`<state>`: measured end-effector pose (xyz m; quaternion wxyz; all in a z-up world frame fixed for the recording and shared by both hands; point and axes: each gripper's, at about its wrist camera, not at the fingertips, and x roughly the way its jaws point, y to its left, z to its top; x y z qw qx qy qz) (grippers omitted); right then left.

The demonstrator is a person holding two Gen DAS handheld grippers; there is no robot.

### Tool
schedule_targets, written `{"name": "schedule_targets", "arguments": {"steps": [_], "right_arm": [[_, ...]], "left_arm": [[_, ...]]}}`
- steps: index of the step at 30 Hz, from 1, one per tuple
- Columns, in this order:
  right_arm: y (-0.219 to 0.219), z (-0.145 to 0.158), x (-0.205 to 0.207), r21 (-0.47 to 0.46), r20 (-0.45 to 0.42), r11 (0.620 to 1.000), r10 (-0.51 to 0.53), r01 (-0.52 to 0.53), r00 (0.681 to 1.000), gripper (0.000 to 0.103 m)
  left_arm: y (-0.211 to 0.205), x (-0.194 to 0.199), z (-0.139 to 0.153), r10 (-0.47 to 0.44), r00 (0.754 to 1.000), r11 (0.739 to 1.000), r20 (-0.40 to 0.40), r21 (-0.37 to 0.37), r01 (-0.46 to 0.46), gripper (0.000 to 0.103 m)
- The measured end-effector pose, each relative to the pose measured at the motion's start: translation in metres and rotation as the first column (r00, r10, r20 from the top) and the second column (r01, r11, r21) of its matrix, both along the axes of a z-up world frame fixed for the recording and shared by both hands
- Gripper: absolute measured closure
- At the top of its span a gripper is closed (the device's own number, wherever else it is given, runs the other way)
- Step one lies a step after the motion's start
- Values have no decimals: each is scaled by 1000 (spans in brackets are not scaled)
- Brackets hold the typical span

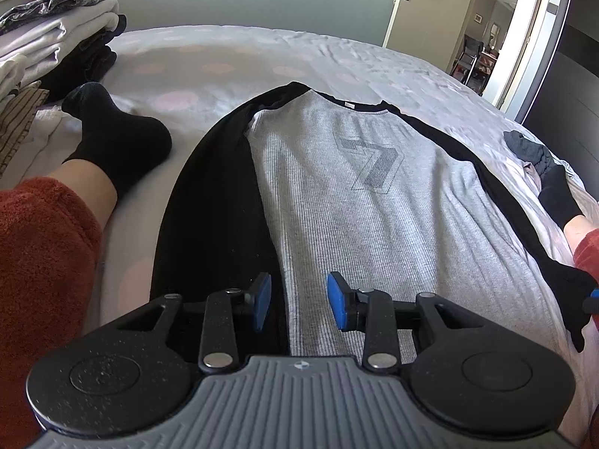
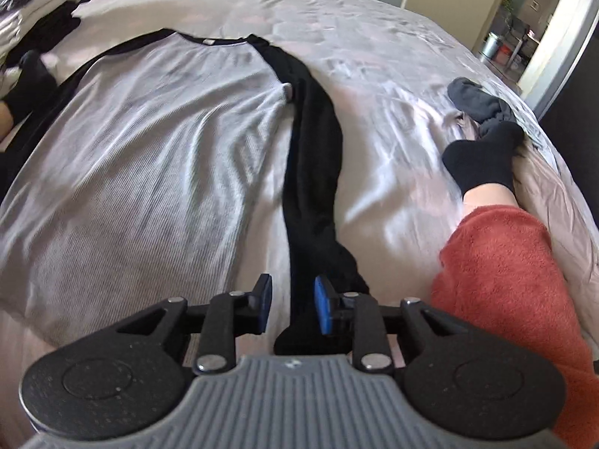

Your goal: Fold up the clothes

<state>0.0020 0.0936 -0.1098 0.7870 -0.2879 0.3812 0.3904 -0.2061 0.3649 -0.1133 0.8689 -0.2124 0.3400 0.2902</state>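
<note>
A grey long-sleeved shirt [image 1: 355, 194] with black sleeves and a chevron print lies flat, face up, on the bed, collar away from me. My left gripper [image 1: 299, 299] hovers over the hem, where the black left sleeve [image 1: 213, 205] meets the grey body. Its blue pads are apart and grip nothing. In the right wrist view, the shirt [image 2: 142, 142] fills the left half, and its right sleeve [image 2: 314, 172] runs straight down toward me. My right gripper [image 2: 292, 305] stands open astride that sleeve's cuff end, and a gap shows beside the left pad.
The person's legs, in black socks [image 1: 119, 146] [image 2: 483, 161] and red fleece trousers [image 2: 505, 262], flank the shirt. A pile of folded clothes [image 1: 56, 37] sits at the far left. A crumpled dark garment [image 2: 479, 104] lies at the bed's right edge. The pale bed sheet [image 1: 224, 56] stretches beyond.
</note>
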Motion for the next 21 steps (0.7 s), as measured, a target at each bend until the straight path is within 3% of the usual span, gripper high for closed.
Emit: {"name": "schedule_targets", "arguments": {"steps": [3, 5, 8, 9, 10, 16, 21], "right_arm": [[7, -17, 3, -98, -23, 995, 11, -13, 1000, 58], [12, -32, 8, -179, -28, 984, 2, -7, 1000, 59], [11, -47, 24, -218, -81, 976, -39, 20, 996, 71], [10, -46, 28, -211, -86, 977, -56, 37, 995, 90], [9, -43, 31, -203, -80, 978, -66, 48, 995, 96], [-5, 13, 54, -46, -53, 996, -79, 77, 995, 96], [-14, 84, 111, 116, -94, 983, -132, 143, 987, 96]], "left_arm": [[0, 0, 0, 1, 1000, 1000, 4, -5, -1, 64], [-1, 1, 0, -5, 1000, 1000, 5, -4, 5, 64], [-2, 0, 1, -4, 1000, 1000, 7, -1, 4, 64], [-1, -1, 1, -1, 1000, 1000, 9, -2, 1, 64], [-1, -1, 2, 2, 1000, 1000, 11, -2, -2, 64], [1, 0, -1, 12, 1000, 1000, 4, -2, -12, 64], [3, 1, -4, 28, 1000, 1000, -2, -4, -28, 64]]}}
